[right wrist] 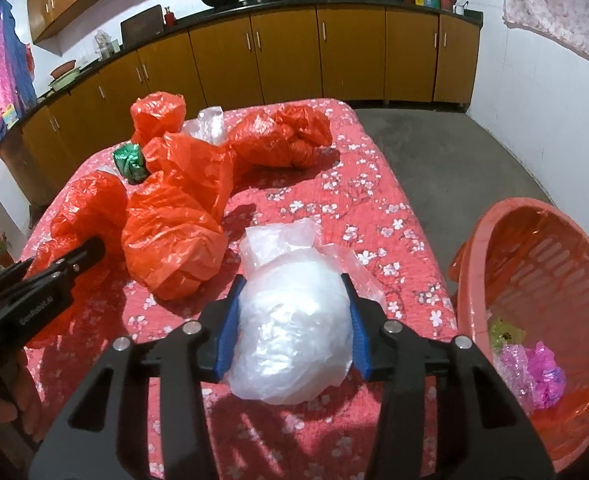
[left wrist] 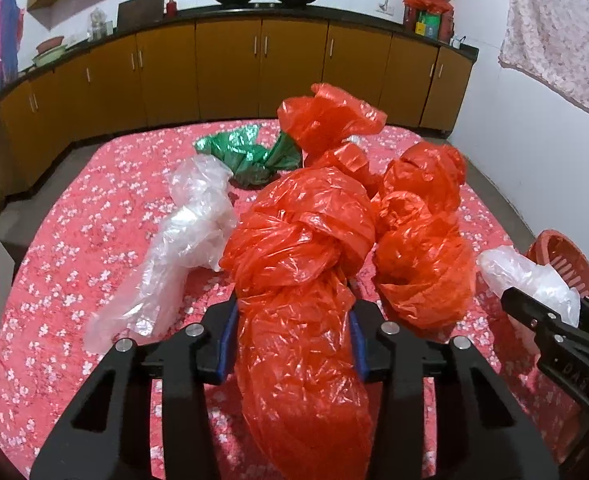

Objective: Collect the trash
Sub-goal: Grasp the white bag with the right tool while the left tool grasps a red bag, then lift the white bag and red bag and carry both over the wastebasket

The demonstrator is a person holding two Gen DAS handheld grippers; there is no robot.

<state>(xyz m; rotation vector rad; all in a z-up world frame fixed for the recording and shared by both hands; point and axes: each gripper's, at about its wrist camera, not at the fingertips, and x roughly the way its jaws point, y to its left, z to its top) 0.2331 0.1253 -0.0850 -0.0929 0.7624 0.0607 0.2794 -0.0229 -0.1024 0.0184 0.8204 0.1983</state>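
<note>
At lower centre of the left wrist view, the left hand-held gripper (left wrist: 292, 344) clamps a knotted red bag (left wrist: 298, 264) that hides the bed (left wrist: 74, 248) beneath. The right hand-held gripper (right wrist: 292, 328) grips a clear bag (right wrist: 294, 336); the basket (right wrist: 534, 264) is cut off at right, its contents indistinct.

The left hand-held gripper (left wrist: 292, 344) points forward and downward, toward twelve o'clock in its own view, its blue pads (left wrist: 227, 344) pressed against both sides of a red plastic bag (left wrist: 298, 280). The right hand-held gripper (right wrist: 292, 328) tilts down the same way, its blue pads (right wrist: 358, 332) clamped on a clear plastic bag (right wrist: 290, 340). Each shows in the other's view, at three and nine o'clock.
</note>
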